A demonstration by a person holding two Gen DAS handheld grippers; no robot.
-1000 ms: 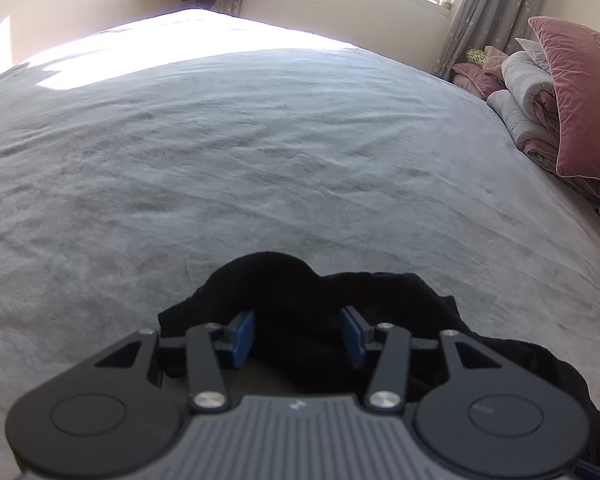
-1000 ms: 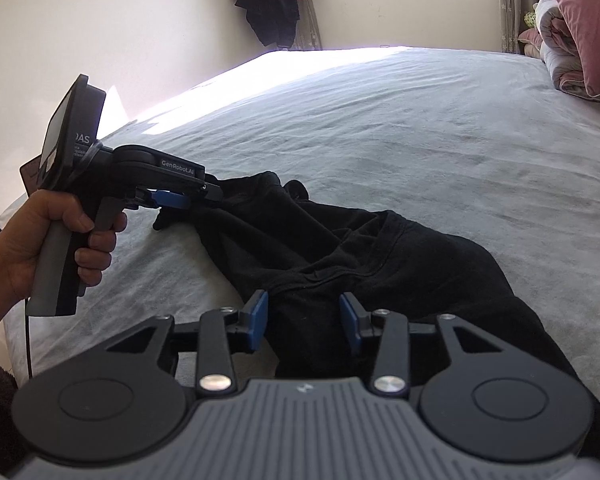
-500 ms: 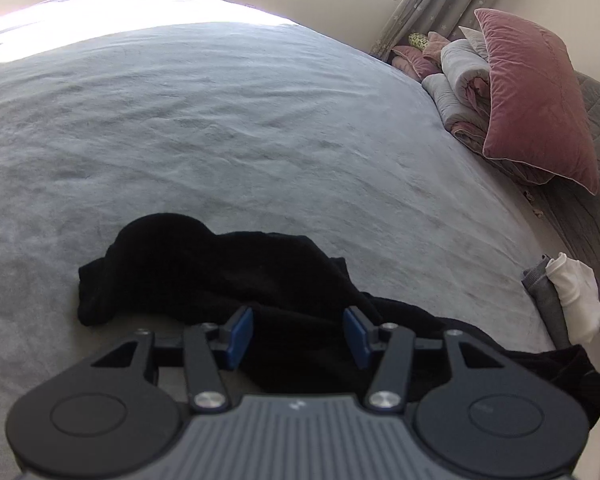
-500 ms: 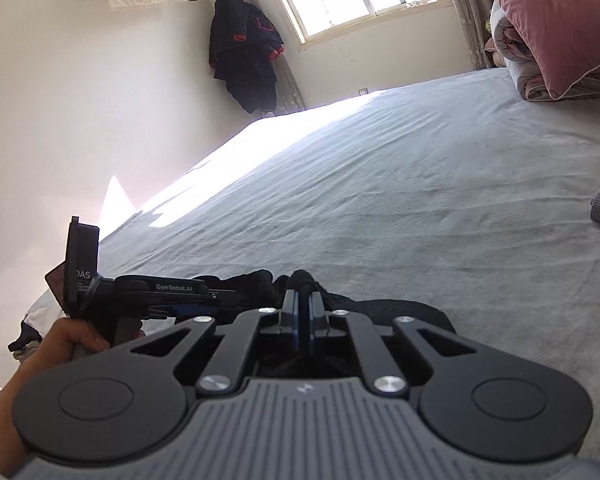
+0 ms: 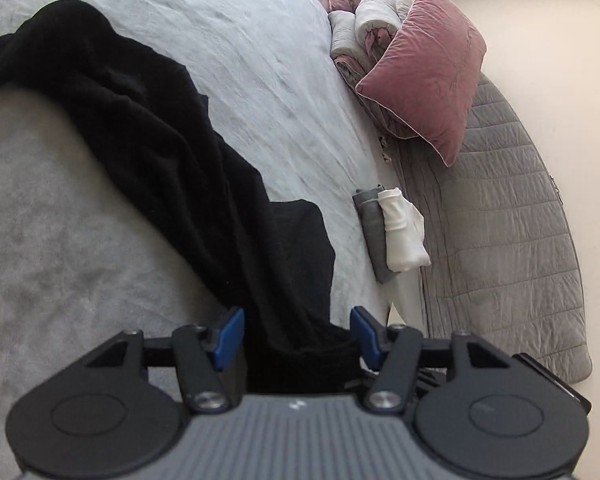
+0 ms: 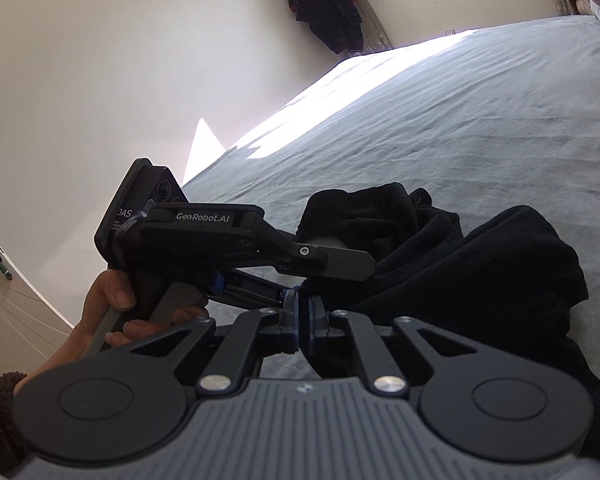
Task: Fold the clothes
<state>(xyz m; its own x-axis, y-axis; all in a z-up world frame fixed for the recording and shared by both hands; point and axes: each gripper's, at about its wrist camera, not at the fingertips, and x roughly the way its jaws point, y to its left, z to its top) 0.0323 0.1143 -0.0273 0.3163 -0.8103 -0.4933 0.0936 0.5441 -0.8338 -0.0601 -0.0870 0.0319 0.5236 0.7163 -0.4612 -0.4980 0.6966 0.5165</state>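
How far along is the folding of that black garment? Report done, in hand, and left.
Done: grey and white clothes already lie folded by the bed edge. In hand: the right claw is shut on an edge of the black garment; the left claw has its jaws closing, with cloth between them, not yet pinched. Left: the garment lies rumpled, with no neat fold visible, so nearly all of its folding remains.

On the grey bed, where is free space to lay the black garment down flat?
Free: the wide grey bedspread beyond the black garment, toward the window wall. Crowded: the edge with the pink velvet pillow, and the rolled grey cloth beside the white cloth.
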